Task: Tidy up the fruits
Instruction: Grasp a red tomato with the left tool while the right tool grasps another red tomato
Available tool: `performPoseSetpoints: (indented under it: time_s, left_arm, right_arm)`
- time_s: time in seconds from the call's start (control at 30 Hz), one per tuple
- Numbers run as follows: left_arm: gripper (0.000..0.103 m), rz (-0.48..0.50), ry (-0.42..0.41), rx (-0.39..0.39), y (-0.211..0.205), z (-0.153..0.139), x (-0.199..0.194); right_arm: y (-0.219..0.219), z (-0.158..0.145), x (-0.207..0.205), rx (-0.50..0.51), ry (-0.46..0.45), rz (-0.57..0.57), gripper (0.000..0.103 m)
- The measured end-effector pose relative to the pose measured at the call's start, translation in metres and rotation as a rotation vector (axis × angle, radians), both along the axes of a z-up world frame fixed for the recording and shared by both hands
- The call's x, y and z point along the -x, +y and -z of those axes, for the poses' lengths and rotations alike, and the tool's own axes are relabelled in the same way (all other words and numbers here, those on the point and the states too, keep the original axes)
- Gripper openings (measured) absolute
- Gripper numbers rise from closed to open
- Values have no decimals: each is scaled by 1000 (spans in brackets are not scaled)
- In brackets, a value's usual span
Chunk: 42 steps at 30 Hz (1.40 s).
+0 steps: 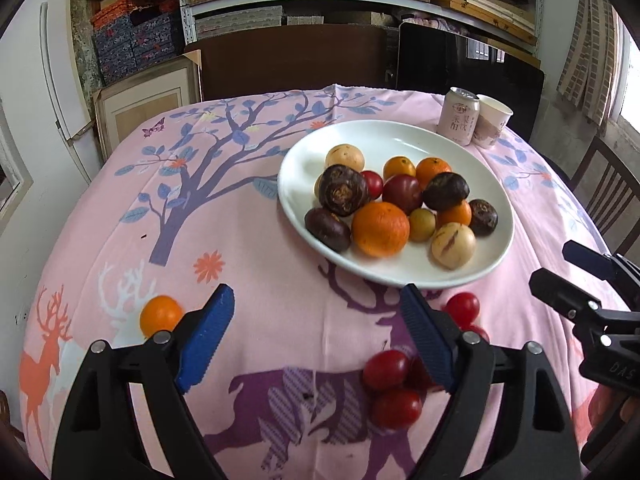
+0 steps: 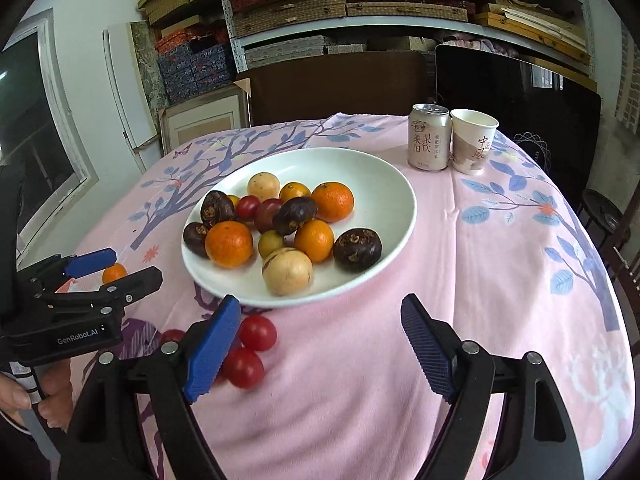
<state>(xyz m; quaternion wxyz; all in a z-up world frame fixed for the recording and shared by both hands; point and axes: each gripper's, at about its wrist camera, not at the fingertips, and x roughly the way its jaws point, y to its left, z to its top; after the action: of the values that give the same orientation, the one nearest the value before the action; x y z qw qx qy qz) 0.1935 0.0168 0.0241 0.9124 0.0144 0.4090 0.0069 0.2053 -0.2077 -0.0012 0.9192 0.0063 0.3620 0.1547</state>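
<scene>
- The white plate (image 2: 400,216) already holds most of the fruits.
- Several red tomatoes (image 1: 386,368) and one small orange (image 1: 160,316) lie on the tablecloth (image 2: 460,280) near the plate.
- The left gripper (image 1: 318,336) and the right gripper (image 2: 320,340) are both spread wide and hold nothing.

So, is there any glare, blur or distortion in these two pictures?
Left wrist view: strong fisheye bending, the table edge curves, and window light is washed out. Right wrist view: same bending; the tomatoes near the right gripper look slightly soft, and the plate shows mild shine.
</scene>
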Motion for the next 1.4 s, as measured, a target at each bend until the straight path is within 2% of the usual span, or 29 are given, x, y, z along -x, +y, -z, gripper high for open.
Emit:
performPoseSetpoints:
  time_s: [0.33, 0.43, 0.53, 0.73, 0.8, 0.83, 0.9, 1.0, 1.07, 1.23, 1.4]
  left_arm:
    - [84, -23, 42, -19, 15, 19, 46]
    - [84, -29, 60, -46, 10, 30, 56]
    - [84, -15, 88, -24, 4, 38, 60]
    - [84, 49, 103, -14, -24, 43, 58]
    - [74, 54, 107, -26, -32, 47, 54]
    - [67, 55, 114, -16, -34, 49, 51]
    - [62, 38, 132, 28, -34, 52, 46]
    - [47, 76, 128, 58, -37, 56, 45]
    - [29, 109, 119, 69, -41, 56, 48]
    - [29, 121, 87, 145, -32, 48, 52]
    - [29, 82, 43, 150, -15, 39, 50]
  right_arm:
    - [-2, 20, 34, -25, 16, -2, 87]
    - [-1, 27, 35, -41, 19, -31, 87]
    - [-2, 28, 37, -51, 13, -53, 87]
    - [-10, 26, 37, -48, 0, -28, 87]
    - [-11, 24, 38, -54, -12, -30, 87]
    - [-13, 22, 39, -59, -21, -27, 87]
    - [-15, 21, 39, -70, -30, -21, 87]
    - [-16, 23, 37, -67, -17, -17, 87]
    - [-14, 24, 36, -60, -10, -20, 87]
    - [-8, 30, 37, -29, -6, -26, 87]
    - [10, 42, 36, 12, 59, -100, 87]
